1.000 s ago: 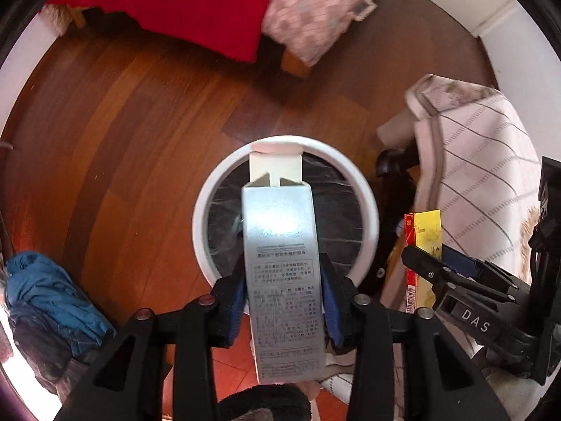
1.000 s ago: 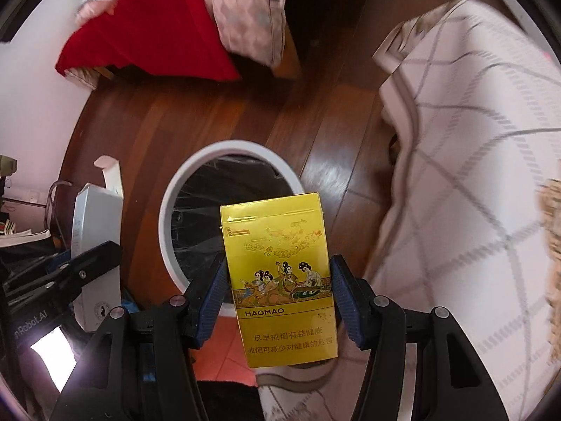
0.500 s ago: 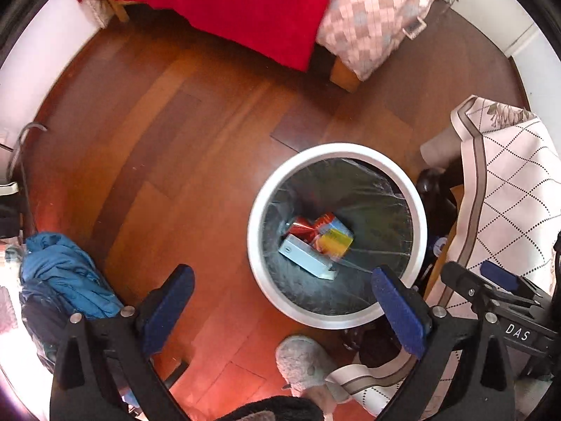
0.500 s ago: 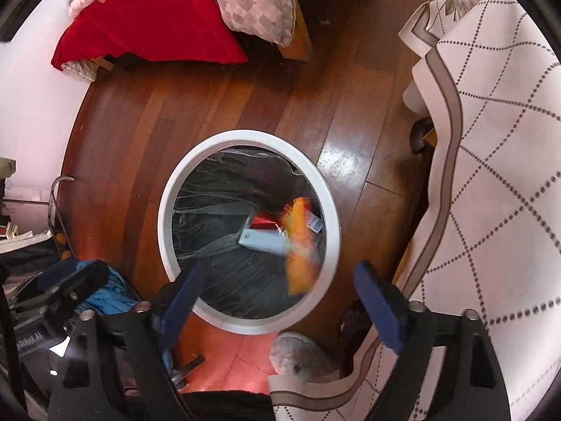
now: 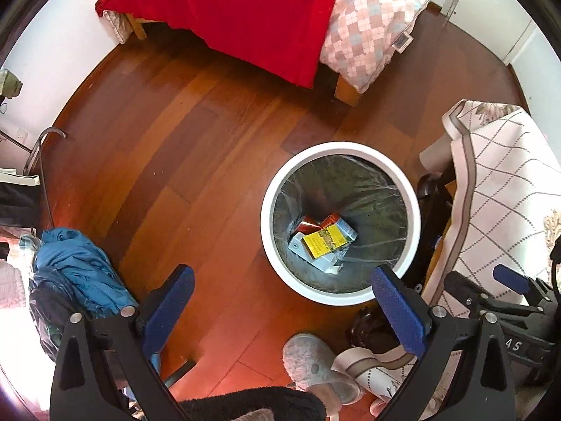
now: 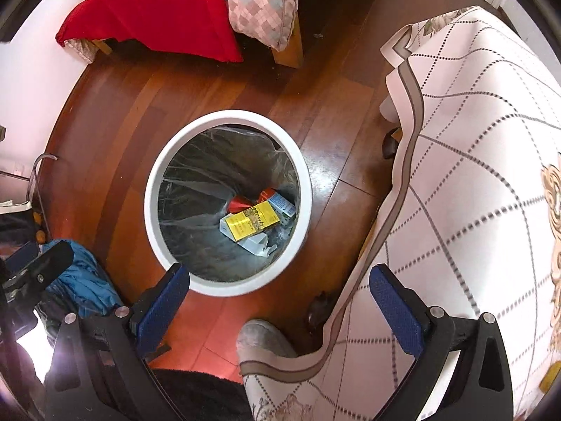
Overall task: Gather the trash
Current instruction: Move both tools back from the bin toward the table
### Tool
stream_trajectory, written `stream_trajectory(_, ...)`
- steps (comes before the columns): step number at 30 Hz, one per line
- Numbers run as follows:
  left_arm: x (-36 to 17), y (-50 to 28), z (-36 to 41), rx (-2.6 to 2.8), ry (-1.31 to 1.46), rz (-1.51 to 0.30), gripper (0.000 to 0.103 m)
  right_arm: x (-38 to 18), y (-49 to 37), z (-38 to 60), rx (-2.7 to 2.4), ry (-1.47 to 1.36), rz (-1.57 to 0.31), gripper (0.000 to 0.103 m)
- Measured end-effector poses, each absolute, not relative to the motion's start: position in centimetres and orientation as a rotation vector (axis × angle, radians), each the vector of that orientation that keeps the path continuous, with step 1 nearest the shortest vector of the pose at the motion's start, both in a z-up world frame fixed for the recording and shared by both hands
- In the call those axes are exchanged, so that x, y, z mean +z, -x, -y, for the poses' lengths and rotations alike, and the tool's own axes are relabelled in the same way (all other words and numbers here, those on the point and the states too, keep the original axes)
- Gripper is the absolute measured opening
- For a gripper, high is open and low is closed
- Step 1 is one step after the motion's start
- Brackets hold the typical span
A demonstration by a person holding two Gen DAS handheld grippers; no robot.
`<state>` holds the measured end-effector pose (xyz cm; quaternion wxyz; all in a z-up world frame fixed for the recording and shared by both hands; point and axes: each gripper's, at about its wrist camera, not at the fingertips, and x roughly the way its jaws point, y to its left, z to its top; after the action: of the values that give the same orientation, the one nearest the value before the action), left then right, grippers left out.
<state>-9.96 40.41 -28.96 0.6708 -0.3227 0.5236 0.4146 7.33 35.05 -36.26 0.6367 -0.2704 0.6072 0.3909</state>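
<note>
Hovering wide open and empty, the left gripper (image 5: 282, 293) and right gripper (image 6: 280, 289) flank a round white bin (image 6: 150, 189) with crinkled plastic liner; inside lie a glossy yellow box (image 6: 250, 224) atop a white carton (image 5: 324, 262) on plank floor (image 5: 196, 161).

Readable only in the left wrist view: white letters "AS" on the black right gripper (image 5: 505, 291), right of the fingers; yellow box (image 5: 324, 244) print illegible.
</note>
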Motion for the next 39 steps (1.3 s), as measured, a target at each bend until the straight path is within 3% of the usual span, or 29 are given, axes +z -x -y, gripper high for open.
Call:
stream_trajectory(18,-18.9,12.0,-34.1,0.925,0.61,-1.012,0.103,-24.9,-4.7,-29.6,0.979,0.514,-1.222,0.103)
stream_trajectory(28,-13.9,11.6,-28.4,0.95,0.478,-0.957,0.103,-17.4,-3.9,-23.0,1.045,0.305,-1.148,0.103)
stream_trajectory(33,-14.4,9.2,-24.8,0.881,0.49,-0.951,0.103,-16.0,-4.9,-17.1,1.03,0.21,-1.148,0.103)
stream_trajectory(39,-20.1,1.3,-18.9,0.735,0.485,-1.05,0.103,-18.3,-10.3,-6.2,0.819,0.21,-1.217,0.103)
